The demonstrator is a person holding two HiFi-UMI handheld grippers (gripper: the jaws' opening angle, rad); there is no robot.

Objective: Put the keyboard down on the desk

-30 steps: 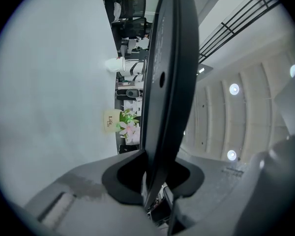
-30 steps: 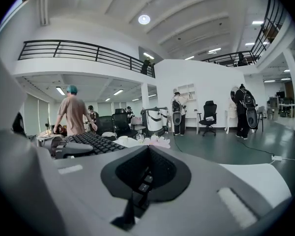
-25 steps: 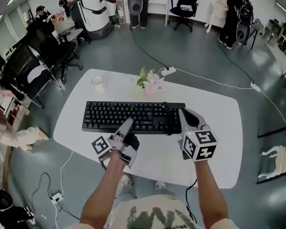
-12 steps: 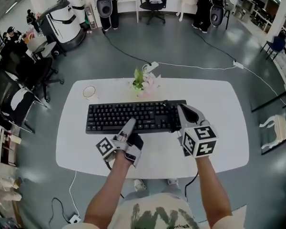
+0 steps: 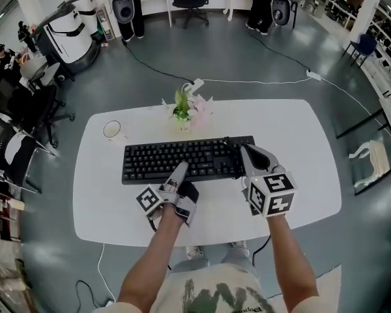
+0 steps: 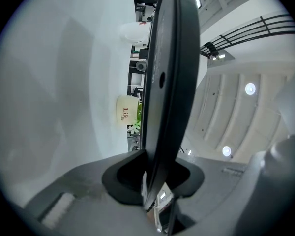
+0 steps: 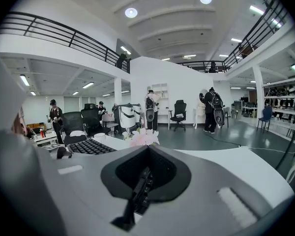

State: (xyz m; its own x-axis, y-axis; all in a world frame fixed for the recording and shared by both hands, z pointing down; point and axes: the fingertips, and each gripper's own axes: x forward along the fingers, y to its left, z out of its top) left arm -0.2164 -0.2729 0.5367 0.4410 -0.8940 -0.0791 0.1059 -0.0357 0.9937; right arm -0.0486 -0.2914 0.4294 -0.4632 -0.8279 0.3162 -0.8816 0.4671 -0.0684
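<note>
Plainly clamped on the keyboard (image 5: 182, 156): left tongs (image 5: 180, 169), right tongs (image 5: 244, 152); its contact with desk (image 5: 300, 168) unclear.

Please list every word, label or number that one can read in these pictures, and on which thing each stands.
"Life": red print on the cream mug, in the left gripper view; the smaller line under it is too small to read.
Key legends on the keyboard: too small to read.
Print on the shirt: cut off, unreadable.

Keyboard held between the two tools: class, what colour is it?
The keyboard is black, best seen in the head view against the white desk.
</note>
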